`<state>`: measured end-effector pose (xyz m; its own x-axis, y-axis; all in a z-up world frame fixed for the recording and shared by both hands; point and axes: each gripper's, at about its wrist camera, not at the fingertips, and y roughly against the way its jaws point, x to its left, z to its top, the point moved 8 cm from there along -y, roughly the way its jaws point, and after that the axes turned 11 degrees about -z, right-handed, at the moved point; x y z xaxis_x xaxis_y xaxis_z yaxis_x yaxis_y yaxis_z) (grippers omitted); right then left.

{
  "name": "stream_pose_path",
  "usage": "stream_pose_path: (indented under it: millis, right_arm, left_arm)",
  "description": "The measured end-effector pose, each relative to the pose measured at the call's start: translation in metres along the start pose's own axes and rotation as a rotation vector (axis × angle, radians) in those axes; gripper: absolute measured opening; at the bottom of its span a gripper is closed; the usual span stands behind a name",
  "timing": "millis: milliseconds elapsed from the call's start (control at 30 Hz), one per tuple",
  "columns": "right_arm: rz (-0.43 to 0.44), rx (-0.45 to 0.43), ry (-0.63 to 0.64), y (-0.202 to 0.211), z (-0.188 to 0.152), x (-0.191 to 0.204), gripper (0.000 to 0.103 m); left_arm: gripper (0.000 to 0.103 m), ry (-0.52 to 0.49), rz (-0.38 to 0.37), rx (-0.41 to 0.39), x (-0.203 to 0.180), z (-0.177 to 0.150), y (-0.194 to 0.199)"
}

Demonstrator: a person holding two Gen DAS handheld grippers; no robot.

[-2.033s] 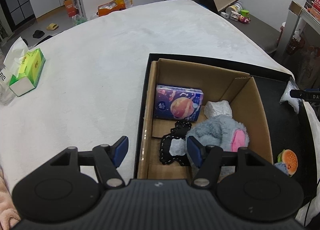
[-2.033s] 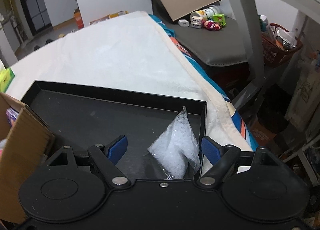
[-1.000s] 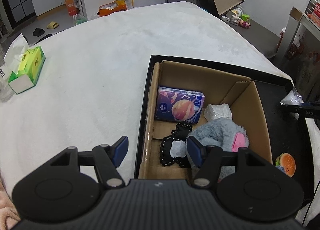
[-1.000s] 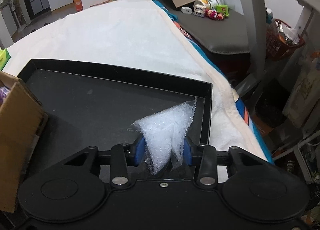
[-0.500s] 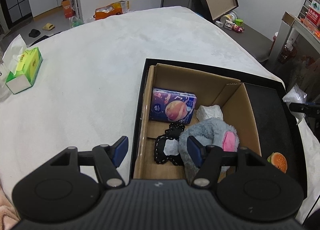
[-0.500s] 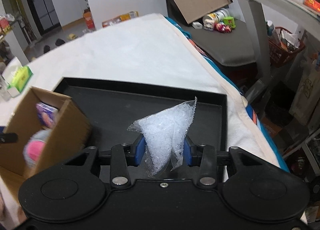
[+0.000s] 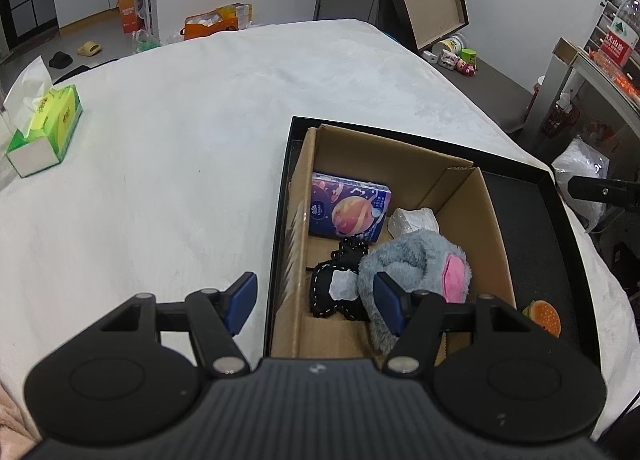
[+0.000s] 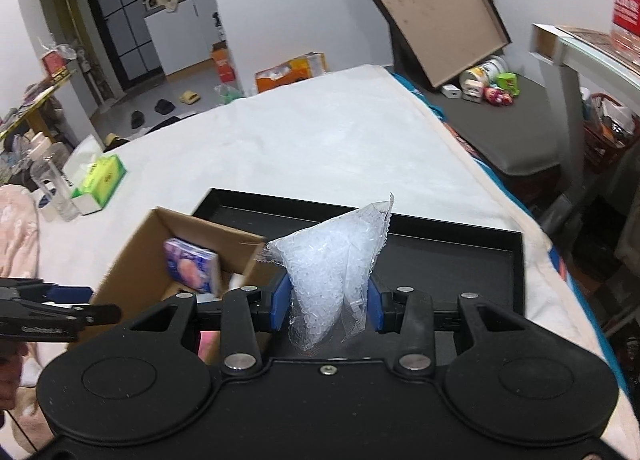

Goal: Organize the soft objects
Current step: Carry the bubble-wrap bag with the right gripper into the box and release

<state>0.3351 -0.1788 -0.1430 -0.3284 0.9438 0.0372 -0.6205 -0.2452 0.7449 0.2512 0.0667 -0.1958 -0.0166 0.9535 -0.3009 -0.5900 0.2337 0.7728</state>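
Observation:
My right gripper point(image 8: 328, 306) is shut on a clear bag of white beads point(image 8: 334, 260) and holds it in the air above the black tray point(image 8: 460, 260); the bag point(image 7: 580, 168) also shows at the right edge of the left wrist view. The cardboard box point(image 7: 400, 156) stands in the tray's left half. Inside it lie a purple tissue pack point(image 7: 348, 210), a white wad point(image 7: 412, 220), a black lace-edged piece point(image 7: 334, 288) and a grey plush with a pink patch point(image 7: 416, 260). My left gripper point(image 7: 314, 302) hovers open over the box's near left wall, holding nothing.
A small burger toy point(image 7: 544, 316) lies in the tray point(image 7: 532, 220) to the right of the box. A green tissue box point(image 7: 44, 128) and a clear bottle point(image 8: 52, 188) stand on the white cover at the far left. A shelf frame point(image 8: 580, 60) rises at the right.
My right gripper closed on the bead bag, lifted it off the tray and swung left toward the box. The left gripper has stayed open over the box's near wall.

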Motion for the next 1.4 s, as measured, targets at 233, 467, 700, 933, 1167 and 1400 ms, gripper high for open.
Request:
stream_pose_path:
  millis: [233, 467, 700, 933, 1167, 1400]
  right_arm:
    - [0.055, -0.008, 0.023, 0.006, 0.002, 0.036, 0.039]
    - [0.100, -0.002, 0.063, 0.010, 0.000, 0.071, 0.039]
    - [0.146, 0.006, 0.091, 0.012, -0.005, 0.103, 0.039]
    - [0.187, 0.032, 0.110, 0.009, -0.014, 0.129, 0.039]
    - [0.233, 0.073, 0.098, 0.002, -0.020, 0.150, 0.039]
    - [0.300, 0.149, 0.063, -0.008, -0.032, 0.162, 0.049]
  left_arm:
    - [0.058, 0.026, -0.030, 0.000, 0.007, -0.005, 0.003]
    - [0.045, 0.056, -0.065, 0.002, 0.015, -0.013, 0.007]
    - [0.028, 0.073, -0.085, 0.017, 0.022, -0.023, 0.008]
    - [0.015, 0.083, -0.116, 0.034, 0.024, -0.030, 0.007]
    - [0.015, 0.100, -0.122, 0.029, 0.027, -0.031, 0.006]
    - [0.015, 0.108, -0.116, 0.027, 0.027, -0.029, 0.005]
